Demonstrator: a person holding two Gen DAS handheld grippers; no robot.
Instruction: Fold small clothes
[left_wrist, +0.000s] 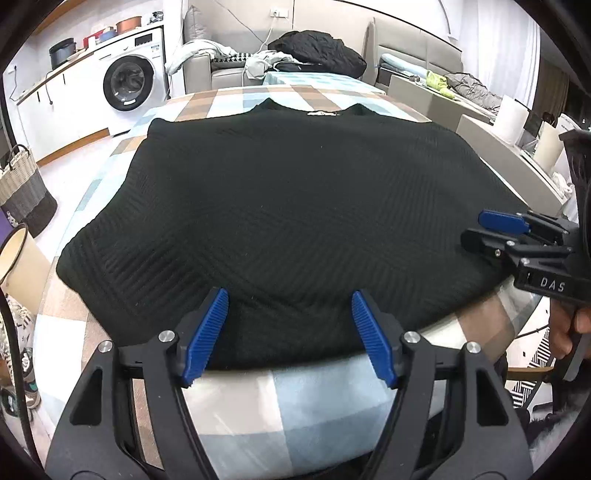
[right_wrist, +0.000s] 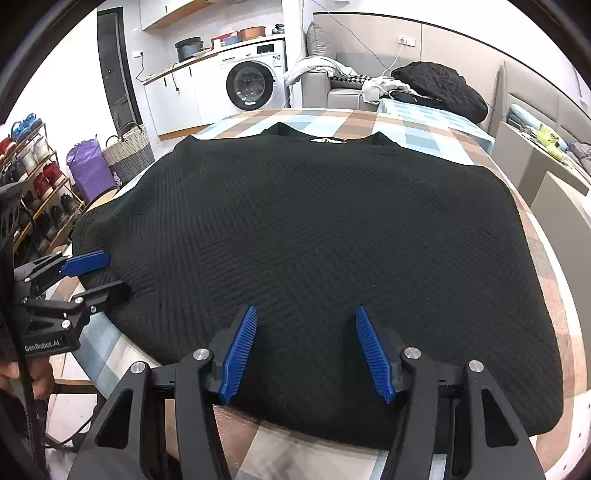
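One black sweater lies flat on the checked cloth of the bench, collar at the far side, one white label at the neck, hem at the near edge. Two hand-held grippers over the hem. Left hand-held gripper: jaws spread, two blue pads apart above the hem, nothing pinched. Right hand-held gripper: jaws spread likewise, pads over the knit, no fabric between them that I can confirm. Each shows side-on in the other's view. Beyond the bench: one washing machine, one woven basket, one sofa with a dark bundle.
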